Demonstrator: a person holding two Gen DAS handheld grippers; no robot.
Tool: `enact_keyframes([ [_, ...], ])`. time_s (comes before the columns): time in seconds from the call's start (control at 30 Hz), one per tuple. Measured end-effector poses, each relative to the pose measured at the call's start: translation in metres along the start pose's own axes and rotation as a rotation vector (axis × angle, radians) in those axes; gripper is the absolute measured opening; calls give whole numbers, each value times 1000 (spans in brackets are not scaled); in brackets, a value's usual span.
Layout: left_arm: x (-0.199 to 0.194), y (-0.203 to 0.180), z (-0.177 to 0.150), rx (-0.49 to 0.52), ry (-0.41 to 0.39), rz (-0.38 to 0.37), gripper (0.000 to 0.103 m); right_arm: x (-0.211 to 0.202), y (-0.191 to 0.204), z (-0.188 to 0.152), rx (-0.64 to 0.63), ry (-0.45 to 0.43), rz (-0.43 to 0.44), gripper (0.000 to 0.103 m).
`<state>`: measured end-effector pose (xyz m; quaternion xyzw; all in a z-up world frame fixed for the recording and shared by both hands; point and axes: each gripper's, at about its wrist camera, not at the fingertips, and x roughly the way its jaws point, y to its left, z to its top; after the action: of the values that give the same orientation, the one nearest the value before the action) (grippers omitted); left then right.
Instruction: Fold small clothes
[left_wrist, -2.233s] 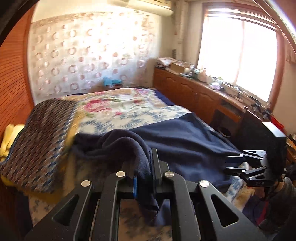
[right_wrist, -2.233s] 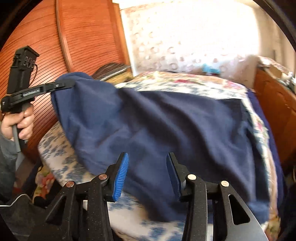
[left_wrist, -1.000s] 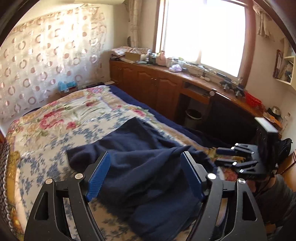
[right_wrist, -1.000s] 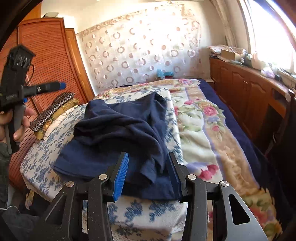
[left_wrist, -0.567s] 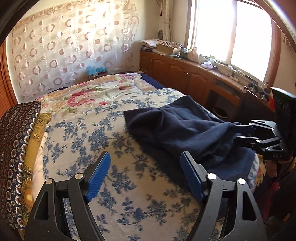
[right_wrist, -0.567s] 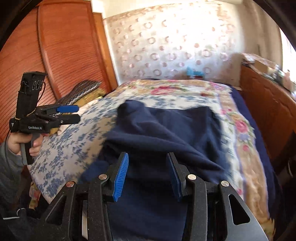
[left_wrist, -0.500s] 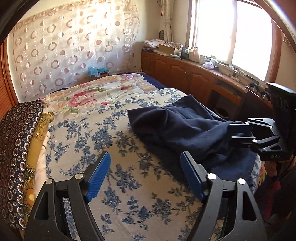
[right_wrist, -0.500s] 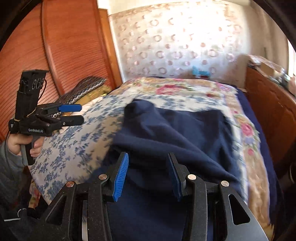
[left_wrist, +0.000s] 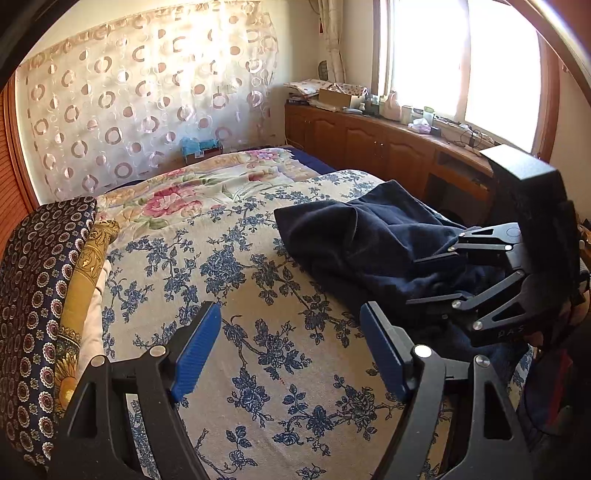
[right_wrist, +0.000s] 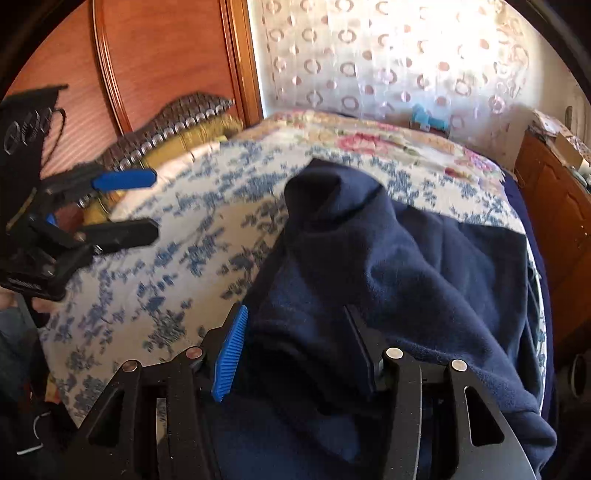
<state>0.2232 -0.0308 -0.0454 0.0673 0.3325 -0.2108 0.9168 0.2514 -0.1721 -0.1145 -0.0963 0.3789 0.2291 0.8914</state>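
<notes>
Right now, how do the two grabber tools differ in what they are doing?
The left gripper hangs open over bare flowered bedspread with nothing between its jaws. The right gripper has navy cloth bunched between its jaws, which have just been opening; its gap looks narrower. Both are black with blue pads and point down at the bed.

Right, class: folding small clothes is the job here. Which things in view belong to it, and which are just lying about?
Job:
- navy garment
- bed
- left gripper
- right gripper

Lying about:
- patterned cushions
- curtain
- cabinet clutter
- blue box
</notes>
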Motion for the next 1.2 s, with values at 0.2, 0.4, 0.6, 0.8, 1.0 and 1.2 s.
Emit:
enact_keyframes([
  [0.2, 4, 5, -1, -13, 0, -16, 79, 5, -13, 1, 12, 20, -7, 35],
  [0.4, 11, 6, -1, -24, 13, -25, 79, -19, -18, 9, 40, -34, 39, 11],
  [0.6, 18, 0, 0, -22, 29, -40, 79, -63, -88, 35, 103, -124, -62, 10],
  [0.8, 26, -7, 1, -12, 50, -44, 79, -57, -171, 52, 221, -93, -119, 10],
  [1.0, 36, -13, 3, -4, 80, -41, 79, -25, -202, 66, 262, -52, -159, 14],
  [1.2, 44, -17, 5, -3, 95, -48, 79, -16, -208, 81, 272, -24, -277, 43],
])
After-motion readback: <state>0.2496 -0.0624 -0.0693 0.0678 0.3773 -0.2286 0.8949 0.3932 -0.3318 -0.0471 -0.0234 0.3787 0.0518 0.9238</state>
